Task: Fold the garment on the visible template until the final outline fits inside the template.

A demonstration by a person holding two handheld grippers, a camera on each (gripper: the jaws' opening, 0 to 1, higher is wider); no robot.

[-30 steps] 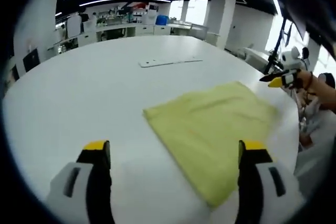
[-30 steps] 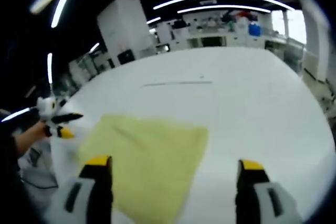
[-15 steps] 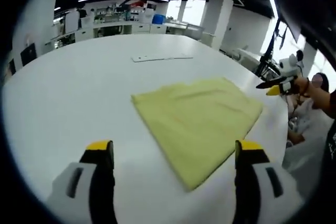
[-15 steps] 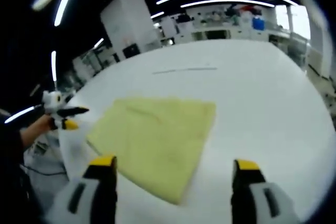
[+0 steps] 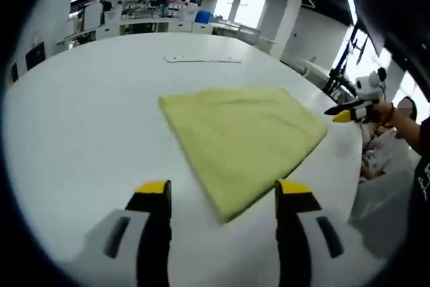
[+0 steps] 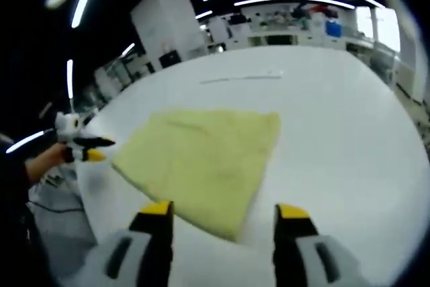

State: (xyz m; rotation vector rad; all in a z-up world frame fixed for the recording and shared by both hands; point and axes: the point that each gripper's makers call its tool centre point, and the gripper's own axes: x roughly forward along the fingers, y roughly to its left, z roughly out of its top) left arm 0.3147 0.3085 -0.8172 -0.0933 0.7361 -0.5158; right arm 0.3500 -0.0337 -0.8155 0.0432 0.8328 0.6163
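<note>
Flat on table [image 5: 80, 119] — yellow garment [image 5: 242, 136]

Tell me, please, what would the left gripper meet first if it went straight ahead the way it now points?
Most likely the near corner of the yellow garment, which lies on the white table just ahead of the left gripper, between its open fingers. Height above the table is unclear.

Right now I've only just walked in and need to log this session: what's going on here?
A person holds a two-jaw gripper in each hand over a large white table. A folded yellow cloth garment lies flat on it, held by neither. The left gripper and right gripper both hover near the cloth's closest corner, jaws apart and empty. A thin white strip lies farther back.
</note>
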